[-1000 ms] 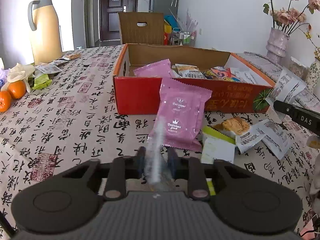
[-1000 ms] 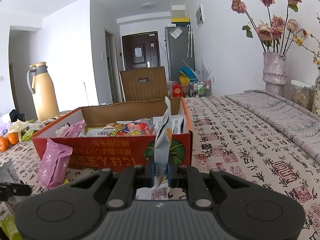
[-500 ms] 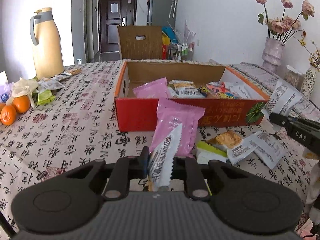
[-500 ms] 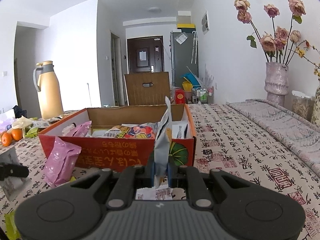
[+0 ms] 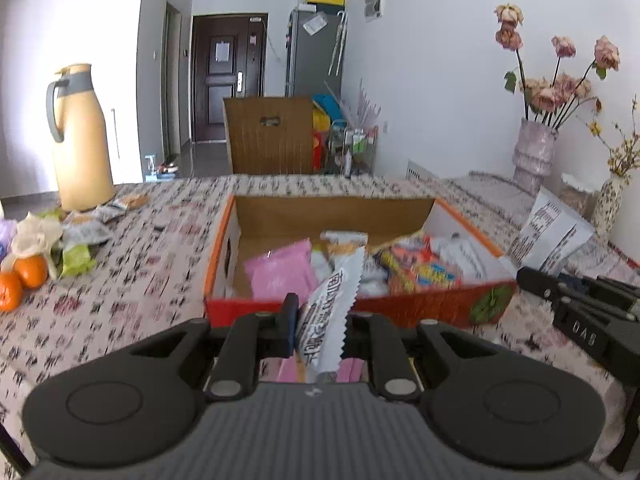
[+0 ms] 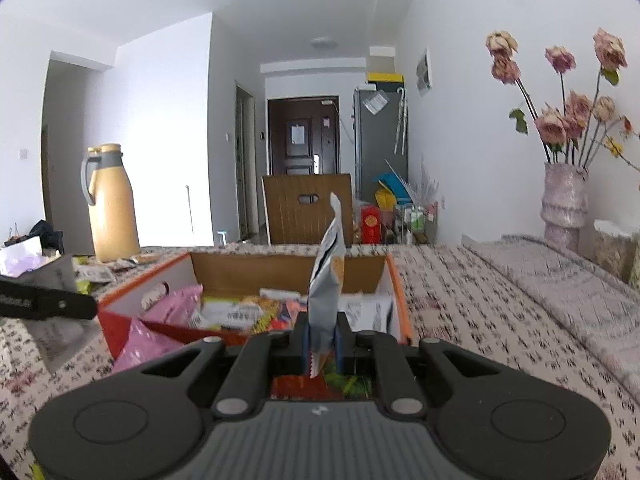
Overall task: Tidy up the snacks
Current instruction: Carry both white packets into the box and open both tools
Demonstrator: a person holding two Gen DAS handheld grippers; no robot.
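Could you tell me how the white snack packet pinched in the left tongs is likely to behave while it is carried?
The white snack packet probably stays fairly stiff: it stands up from the left tongs without drooping. It looks light, a thin sachet held by one end. Its glossy film may be slippery, so it could slide out.

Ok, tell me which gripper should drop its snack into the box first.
Probably the right. Both grippers are shut on a packet, but the right gripper holds its packet nearer the box, above its near wall; the left gripper sits further back.
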